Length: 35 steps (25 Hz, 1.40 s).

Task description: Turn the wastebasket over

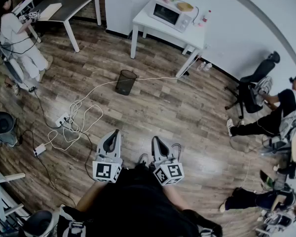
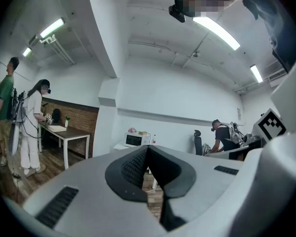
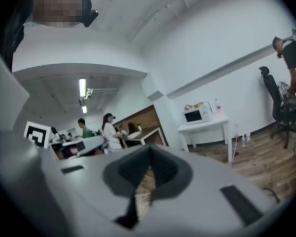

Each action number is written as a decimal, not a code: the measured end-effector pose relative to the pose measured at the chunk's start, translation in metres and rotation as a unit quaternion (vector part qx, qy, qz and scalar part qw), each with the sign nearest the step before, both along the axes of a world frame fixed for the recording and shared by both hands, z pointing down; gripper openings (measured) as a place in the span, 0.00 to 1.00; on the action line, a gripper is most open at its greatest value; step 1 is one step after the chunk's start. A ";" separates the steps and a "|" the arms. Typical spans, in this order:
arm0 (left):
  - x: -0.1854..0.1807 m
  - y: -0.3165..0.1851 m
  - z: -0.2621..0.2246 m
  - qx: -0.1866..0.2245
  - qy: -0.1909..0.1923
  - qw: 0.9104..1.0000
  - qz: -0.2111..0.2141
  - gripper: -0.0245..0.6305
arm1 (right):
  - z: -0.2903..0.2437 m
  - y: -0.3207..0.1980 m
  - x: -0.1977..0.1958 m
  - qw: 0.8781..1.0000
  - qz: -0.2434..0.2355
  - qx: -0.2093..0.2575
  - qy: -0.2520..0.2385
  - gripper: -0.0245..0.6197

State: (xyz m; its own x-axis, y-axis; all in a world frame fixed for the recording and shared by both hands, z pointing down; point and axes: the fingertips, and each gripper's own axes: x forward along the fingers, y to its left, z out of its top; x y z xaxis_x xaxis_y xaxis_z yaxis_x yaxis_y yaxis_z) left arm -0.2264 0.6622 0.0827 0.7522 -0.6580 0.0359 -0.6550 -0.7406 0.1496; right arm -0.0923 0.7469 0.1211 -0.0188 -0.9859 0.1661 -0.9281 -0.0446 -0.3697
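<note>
A black mesh wastebasket (image 1: 126, 82) stands upright, mouth up, on the wooden floor in the head view, a good way ahead of both grippers. My left gripper (image 1: 115, 132) and right gripper (image 1: 155, 139) are held side by side close to my body, pointing toward the basket, far short of it. Each has its jaws together at the tips with nothing between them, as the left gripper (image 2: 147, 148) and right gripper (image 3: 149, 149) show in their own views. The basket does not show in either gripper view.
White cables and a power strip (image 1: 64, 120) lie on the floor left of the path to the basket. Behind it stands a white table (image 1: 153, 28) with a microwave (image 1: 170, 15). A person (image 1: 17, 38) stands at the grey desk (image 1: 69, 6); people sit at right (image 1: 274, 115).
</note>
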 end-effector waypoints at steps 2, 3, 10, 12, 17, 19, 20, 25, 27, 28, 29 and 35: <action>0.004 -0.004 -0.001 -0.002 0.001 1.000 -0.003 0.09 | -0.002 -0.003 0.004 1.000 -0.002 0.002 0.000 0.09; 0.005 -0.005 -0.002 -0.002 0.002 1.000 -0.004 0.09 | -0.003 -0.005 0.006 1.000 -0.002 0.003 0.001 0.09; 0.001 -0.007 -0.001 0.001 0.004 1.000 -0.003 0.09 | -0.004 -0.006 0.002 1.000 0.000 0.007 -0.003 0.09; -0.001 -0.008 -0.002 0.000 0.004 1.000 -0.002 0.09 | -0.005 -0.008 0.001 1.000 0.000 0.010 -0.008 0.09; -0.011 -0.010 0.001 -0.007 0.009 1.000 -0.002 0.09 | -0.006 -0.013 -0.007 1.000 0.003 0.010 -0.004 0.09; -0.018 -0.012 0.003 -0.007 0.009 1.000 -0.001 0.09 | -0.005 -0.015 -0.012 1.000 0.006 0.012 -0.002 0.09; -0.021 -0.014 0.004 -0.008 0.009 1.000 -0.001 0.09 | -0.005 -0.017 -0.014 1.000 0.008 0.013 -0.002 0.09; -0.043 -0.029 0.002 -0.008 0.011 1.000 -0.001 0.09 | -0.006 -0.030 -0.031 1.000 0.013 0.010 -0.001 0.09; -0.054 -0.033 0.003 -0.006 0.007 1.000 0.002 0.09 | -0.005 -0.034 -0.041 1.000 0.018 0.011 -0.003 0.09; -0.058 -0.035 0.004 -0.005 0.006 1.000 0.004 0.09 | -0.005 -0.035 -0.045 1.000 0.022 0.011 -0.004 0.09; -0.063 -0.037 0.004 -0.005 0.005 1.000 0.006 0.09 | -0.004 -0.036 -0.049 1.000 0.025 0.012 -0.004 0.09; -0.087 -0.054 0.002 -0.003 0.012 1.000 0.017 0.09 | -0.006 -0.049 -0.069 0.999 0.044 0.018 -0.004 0.09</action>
